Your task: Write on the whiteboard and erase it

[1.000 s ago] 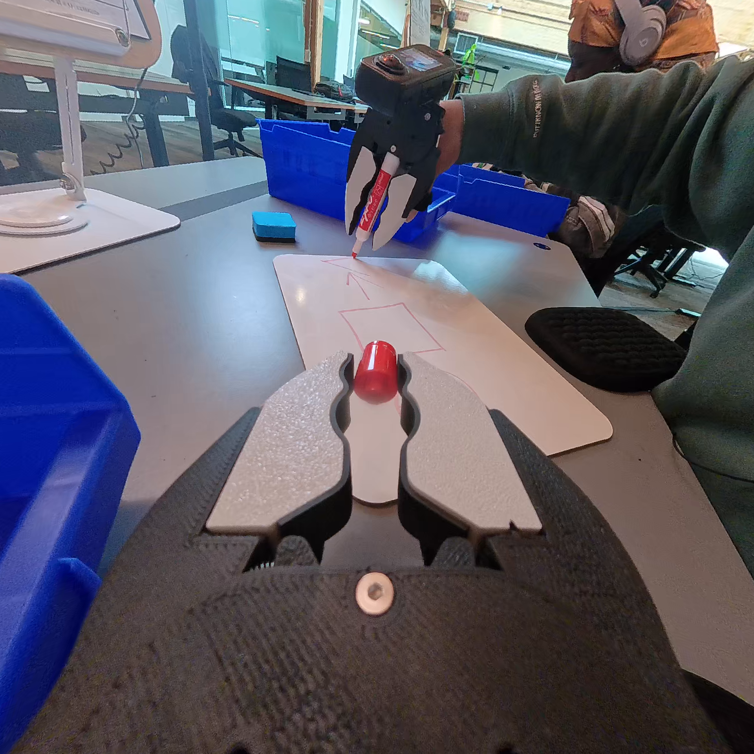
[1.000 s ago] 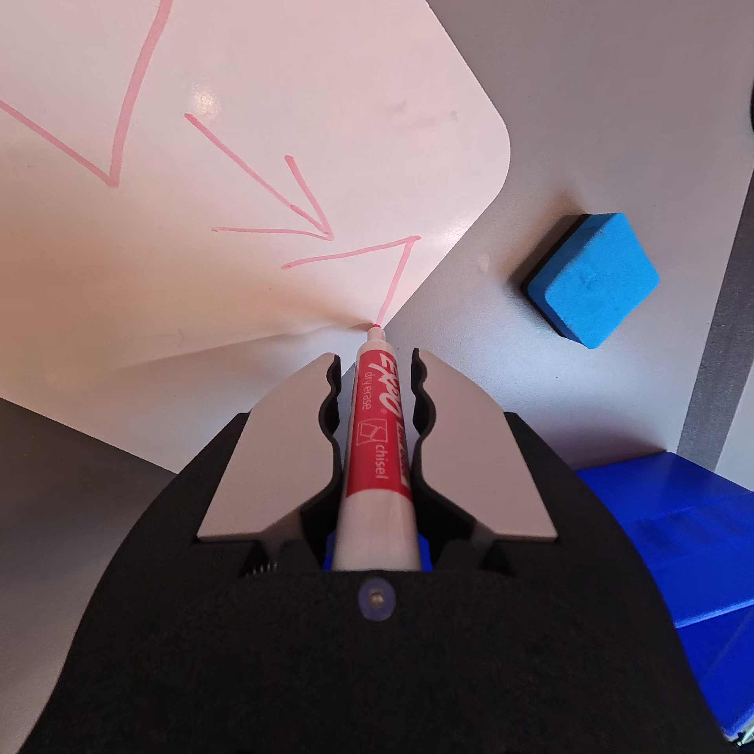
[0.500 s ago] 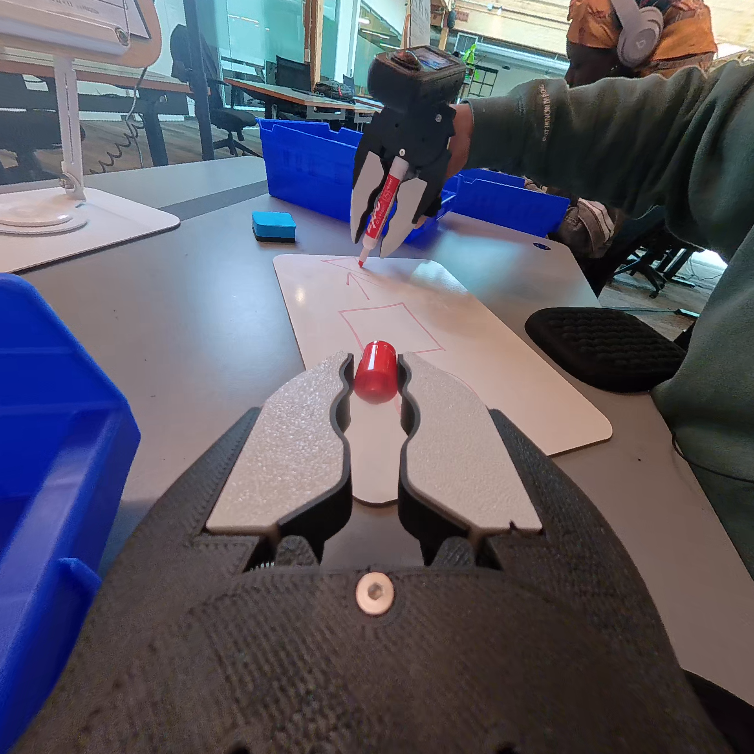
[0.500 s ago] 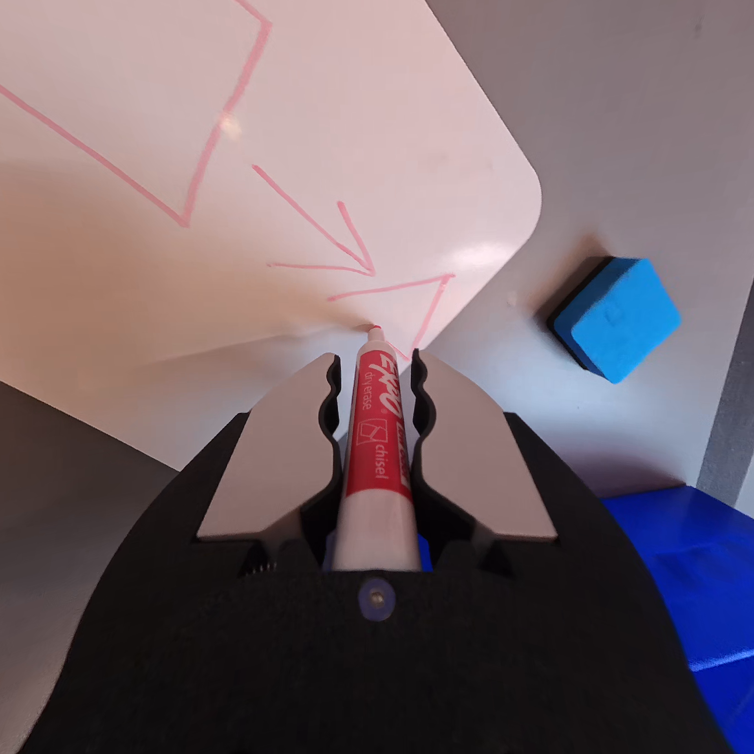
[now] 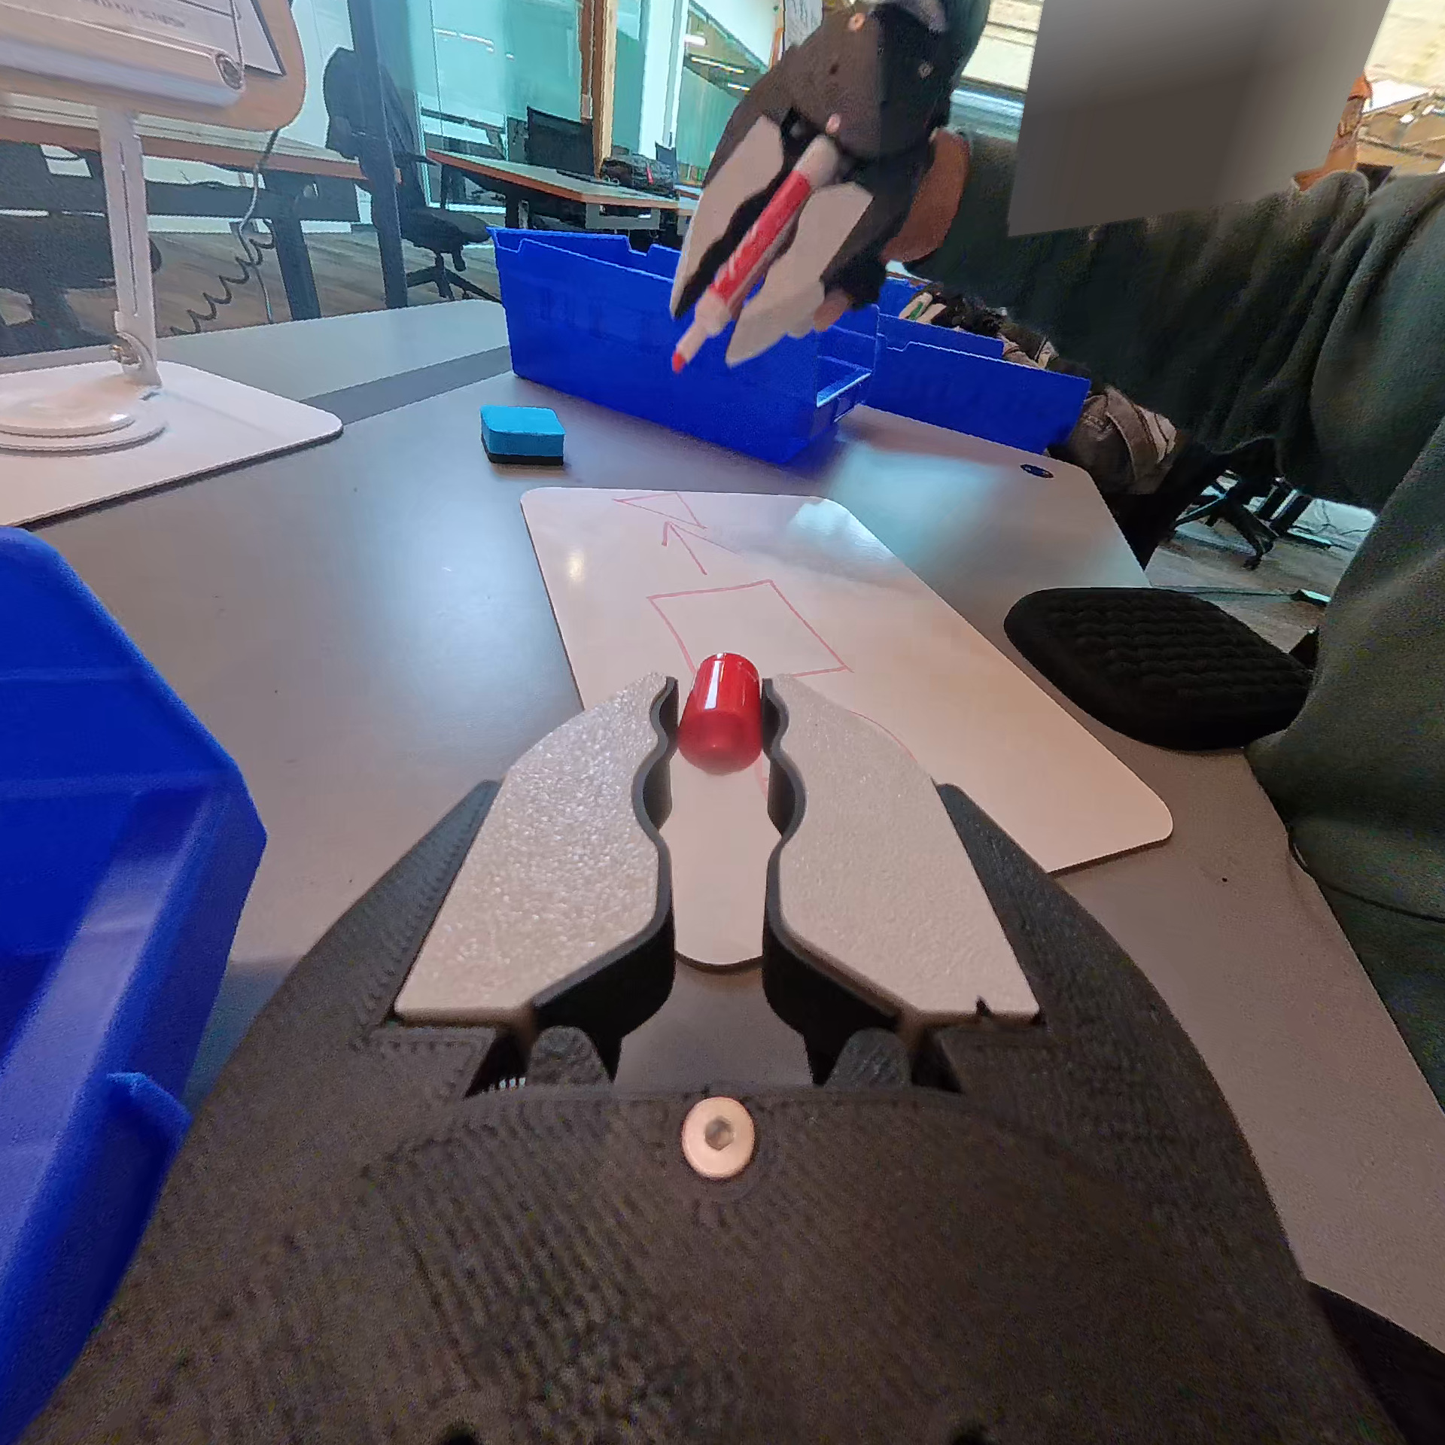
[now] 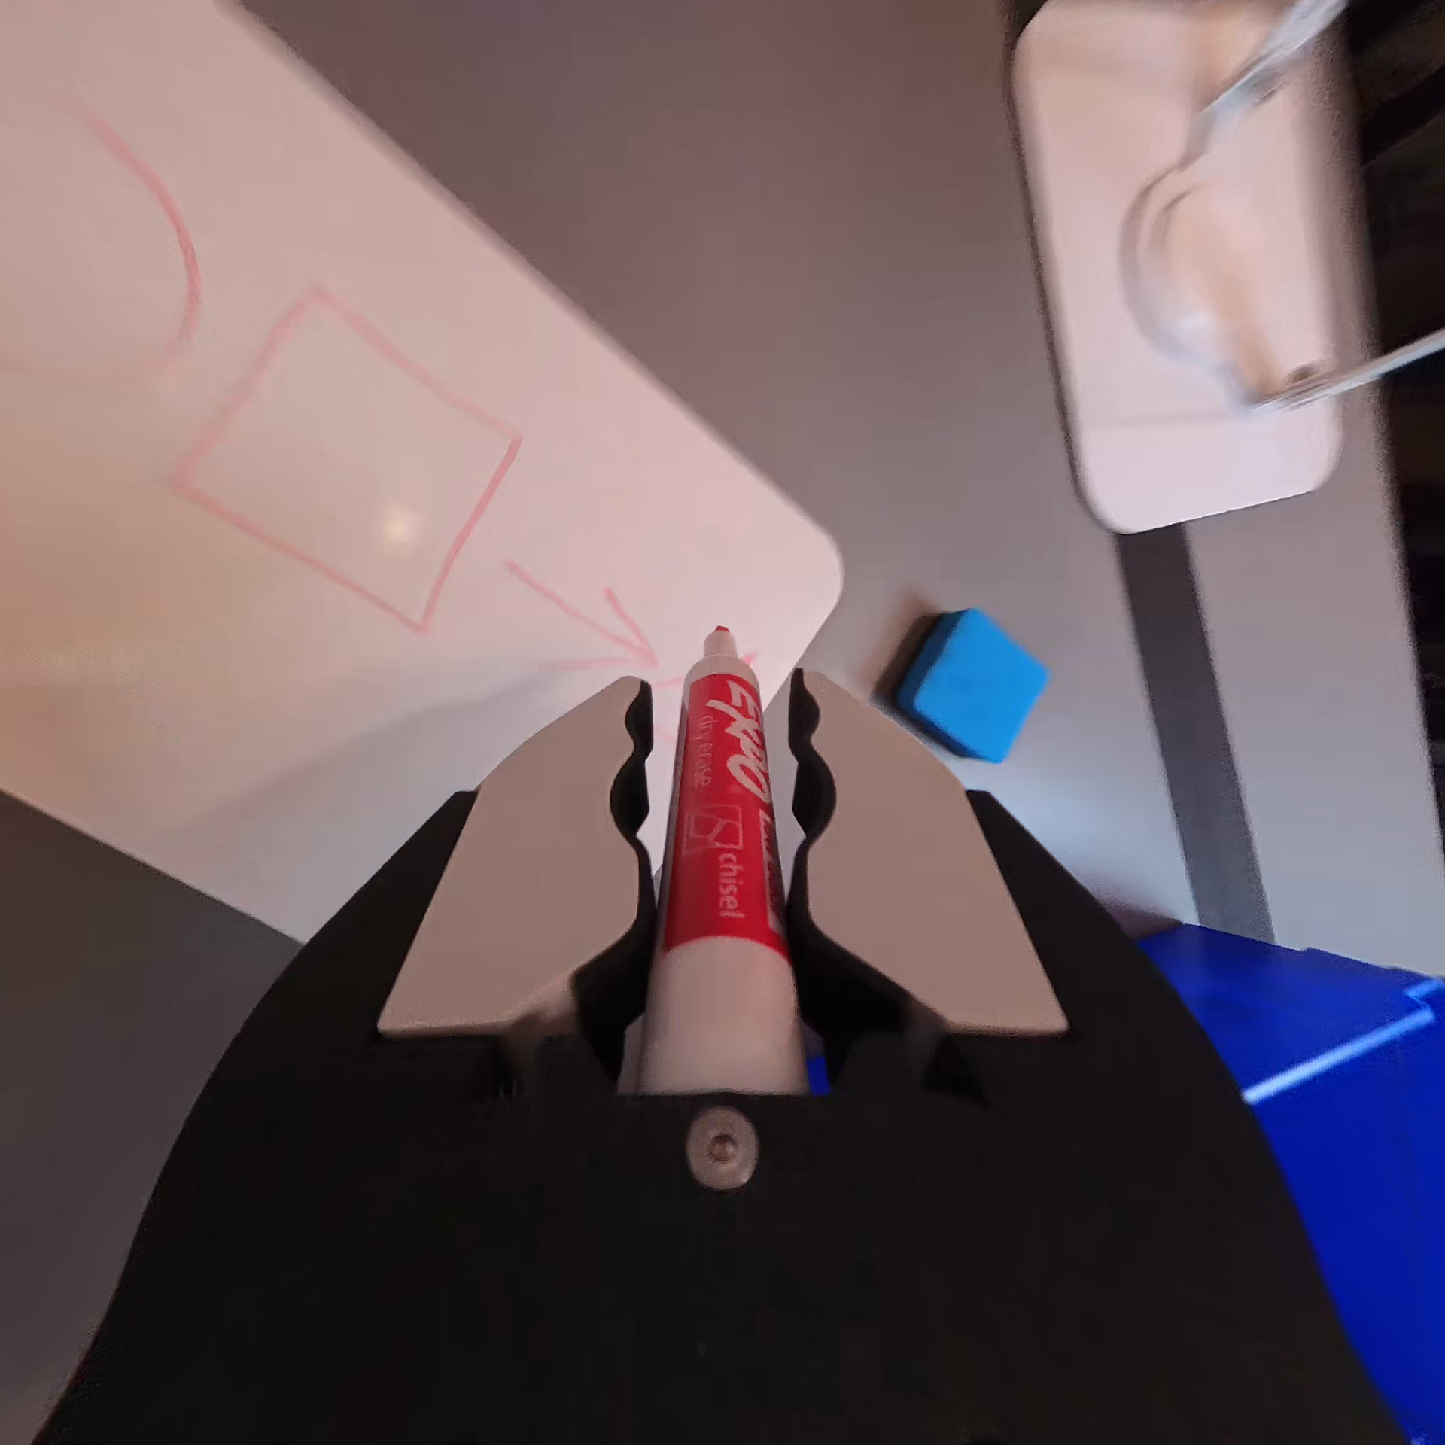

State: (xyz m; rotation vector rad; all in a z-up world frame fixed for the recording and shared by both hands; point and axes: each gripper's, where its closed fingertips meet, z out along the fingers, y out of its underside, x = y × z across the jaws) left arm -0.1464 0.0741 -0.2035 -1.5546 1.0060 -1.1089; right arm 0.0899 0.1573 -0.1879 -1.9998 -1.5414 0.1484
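Left wrist view looks along the left gripper point(image 5: 718, 708), whose jaws pinch a red marker cap point(image 5: 719, 713) low over the near end of the whiteboard point(image 5: 923, 704). That whiteboard lies flat on the grey worktop point(image 5: 375, 625) and carries red line drawings: a square near its middle, an arrow beyond that, a triangle at its far end, and a curved stroke toward its near end. Above the whiteboard's far end the right gripper point(image 5: 715, 344) hangs in the air, its jaws clamped on a red marker point(image 5: 751, 250) whose tip points down, clear of the board. A blue eraser point(image 5: 522, 434) sits on the worktop just beyond the whiteboard's far left corner. Behind the whiteboard stand blue bins point(image 5: 672, 367); what lies in them cannot be made out from here. Another blue bin point(image 5: 102, 860) stands to the left of the whiteboard, and only its wall shows. Right of the whiteboard rests a black pad point(image 5: 1149, 665), with a person's green sleeve point(image 5: 1251, 313) above it. Right wrist view shows the marker point(image 6: 723, 821) gripped along its barrel, its bare tip lifted over the whiteboard point(image 6: 234, 665) corner, and the eraser point(image 6: 969, 684) just past that corner.
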